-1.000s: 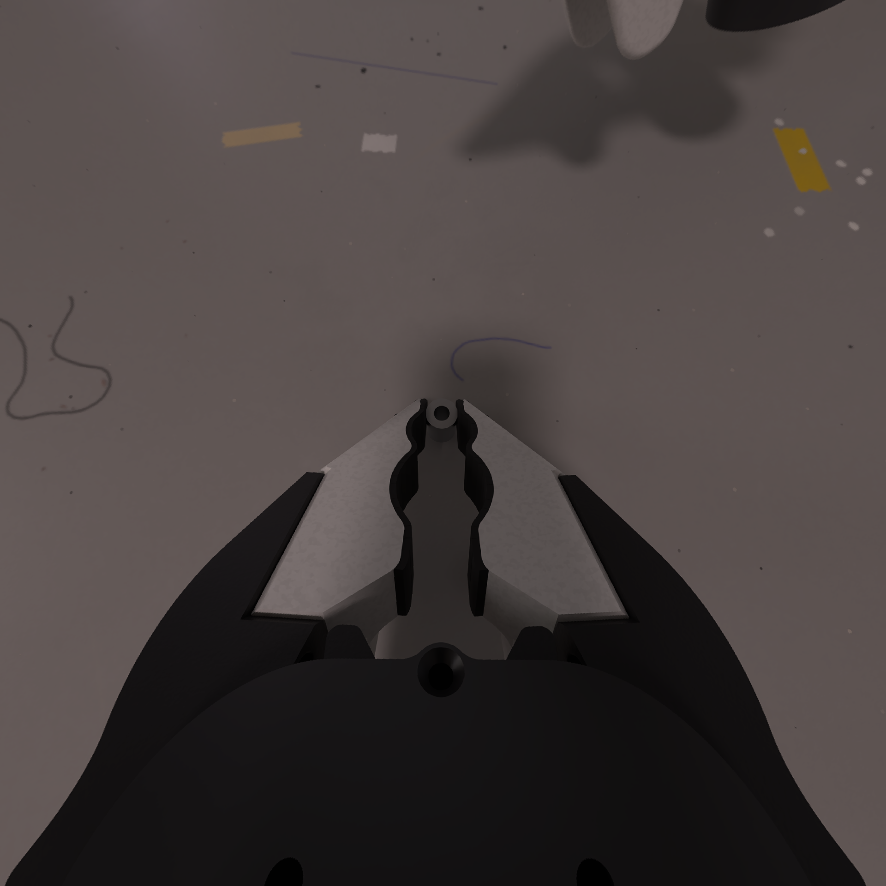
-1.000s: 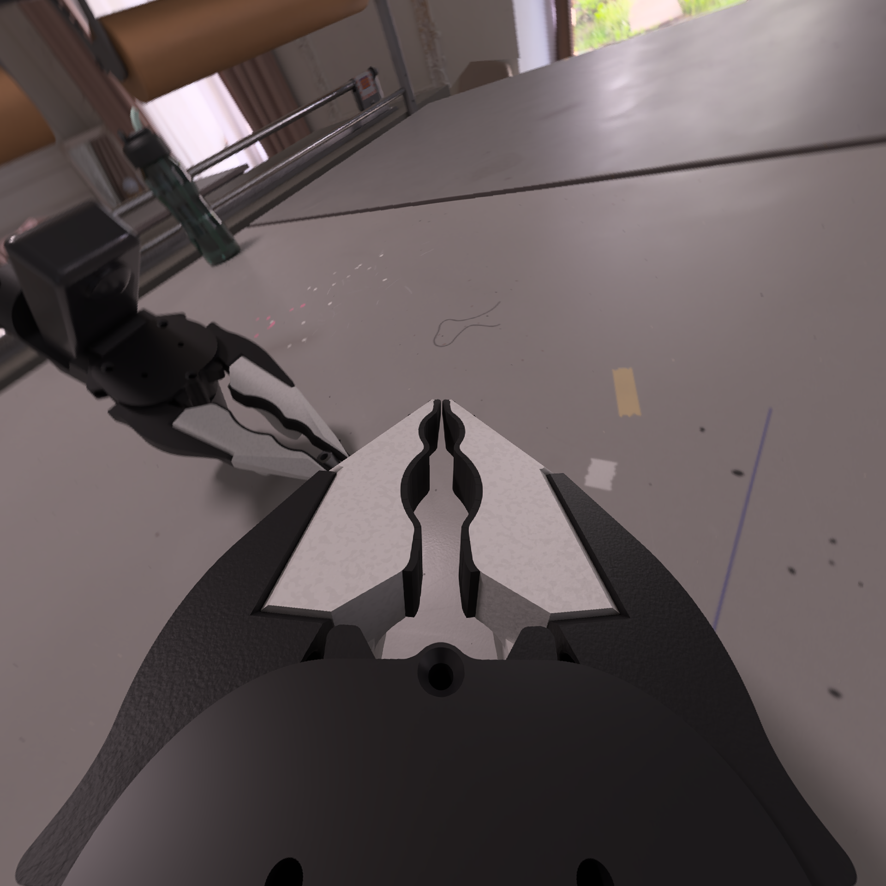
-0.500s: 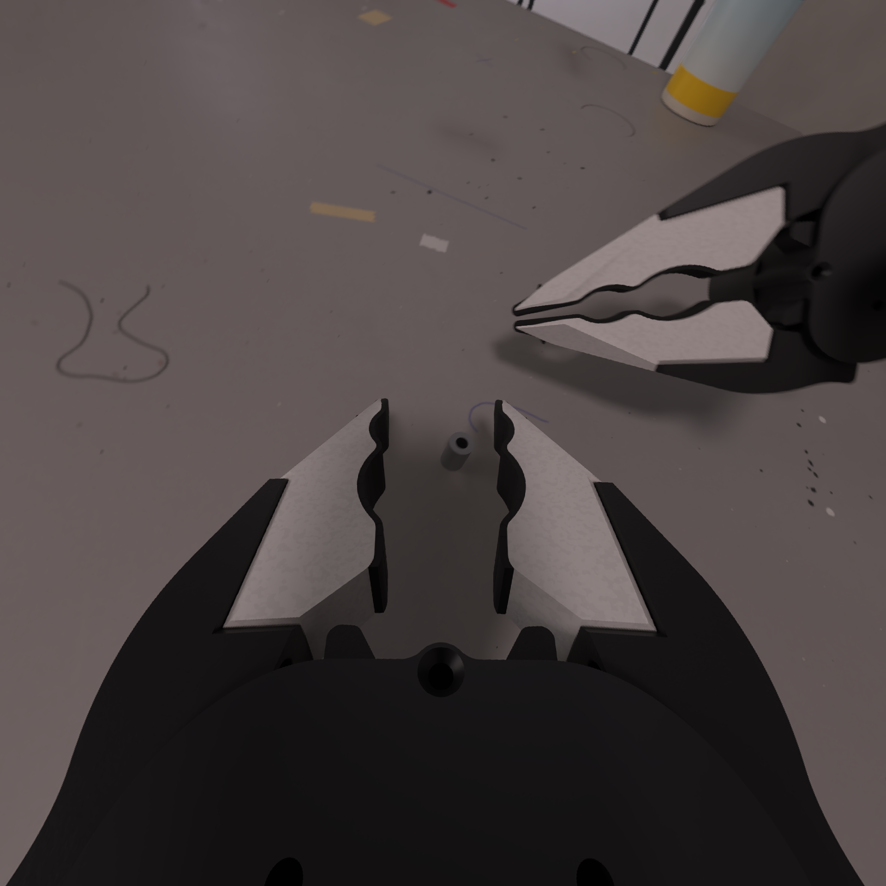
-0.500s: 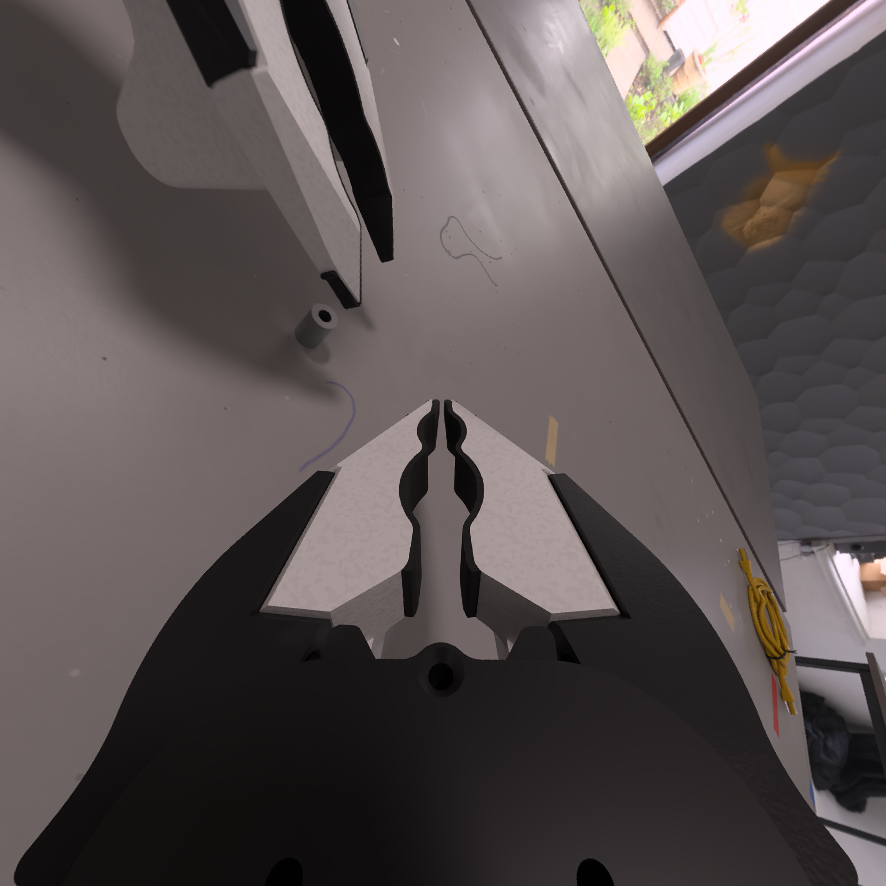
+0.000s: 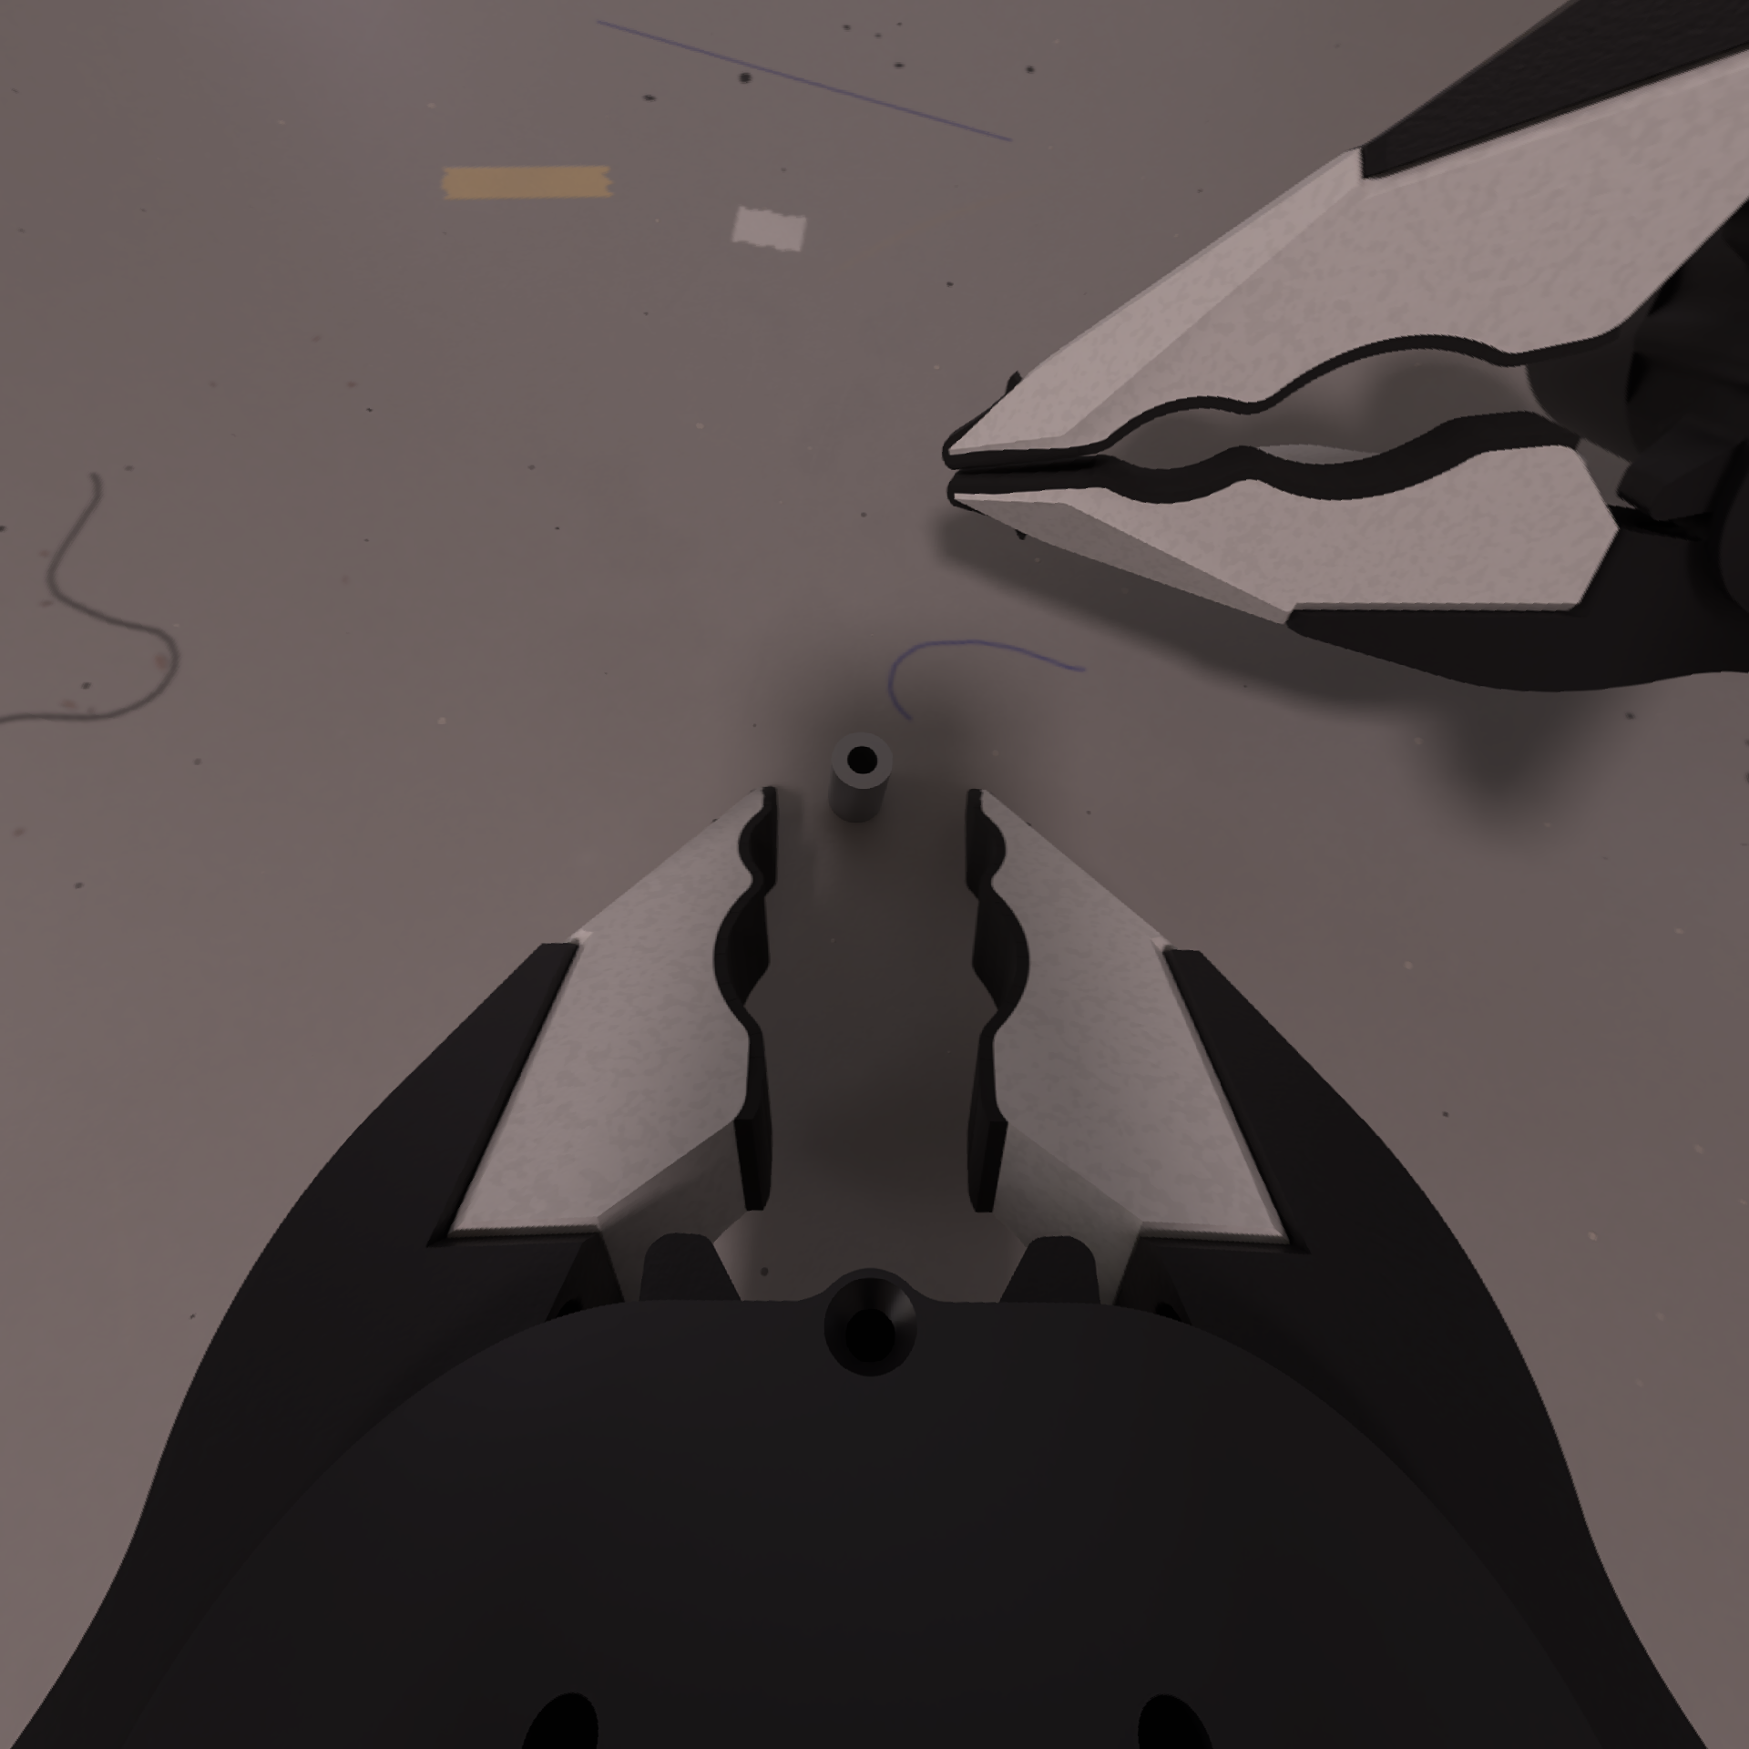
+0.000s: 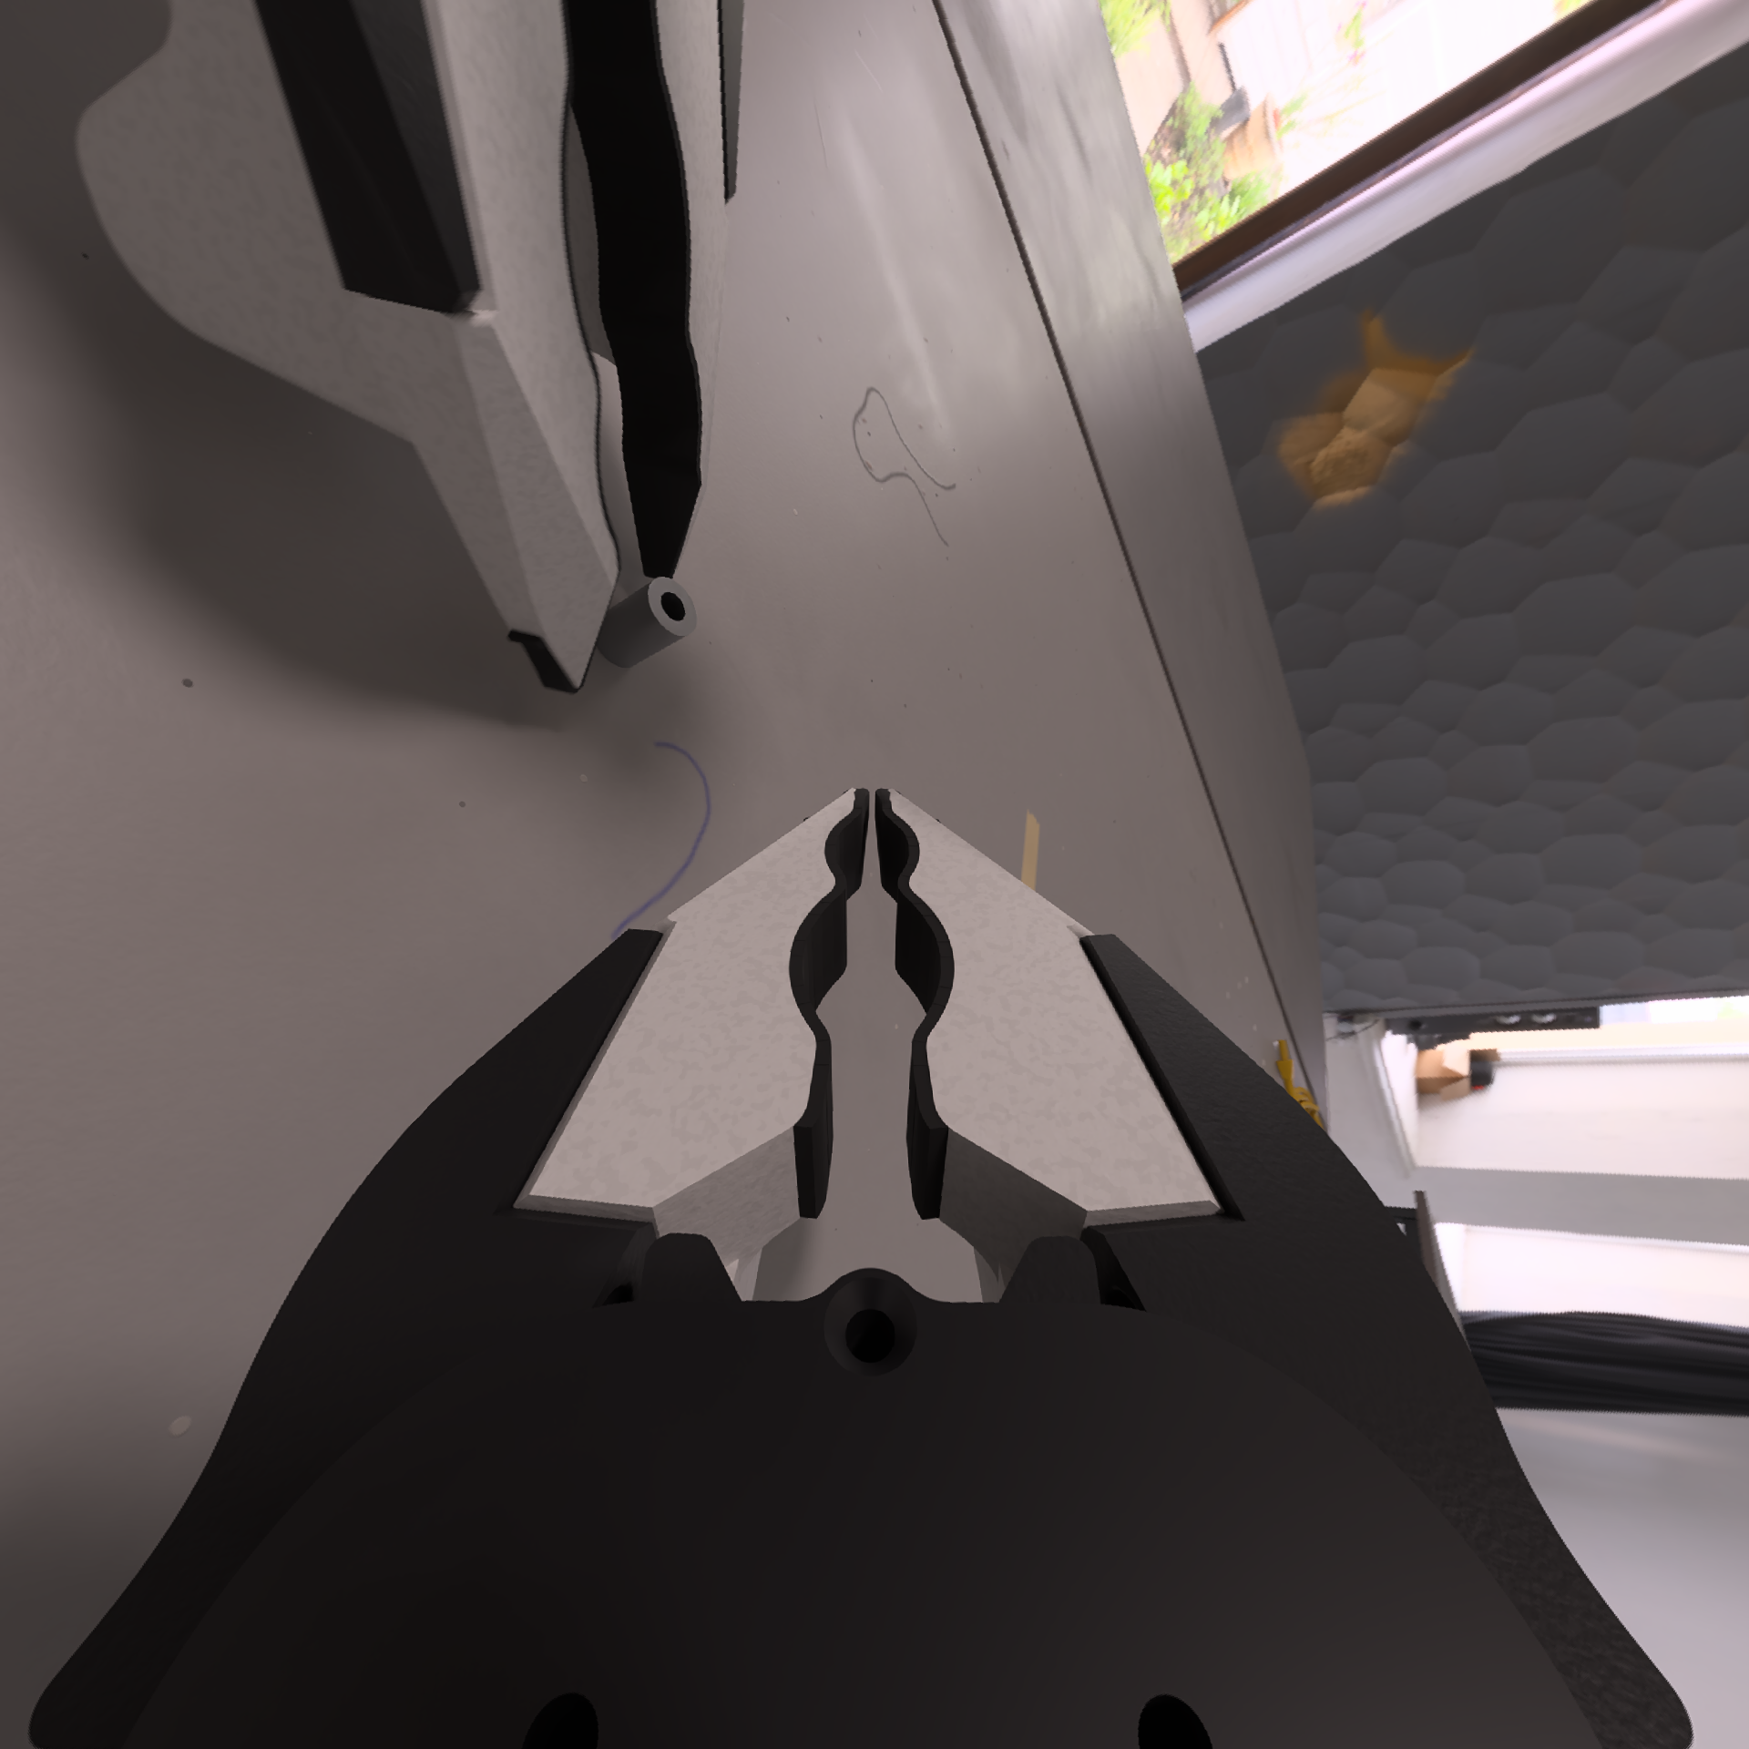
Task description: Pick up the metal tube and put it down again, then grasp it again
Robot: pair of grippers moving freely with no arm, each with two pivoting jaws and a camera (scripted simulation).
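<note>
Grey and scuffed, the desk (image 5: 379,397) carries only marks — a dark scribble (image 5: 104,615) at the left, a tan strip of tape (image 5: 526,182), a small white patch (image 5: 768,229) and a blue curl of line (image 5: 956,662). Left to right near the middle: the left tool (image 5: 869,793) hangs with its fingers set well apart and nothing held. The metal tube (image 5: 859,778) stands upright on the desk just beyond the tips, a little nearer the left finger, touching neither. At the right, the right tool (image 5: 949,473) floats with its tips pressed together, empty.

To regrasp well, I judge the left tool should ease forward and slightly leftward until the tube sits centred in the gap — then close gently, since so small an upright piece may tip or skid.

No container shows in either view.
</note>
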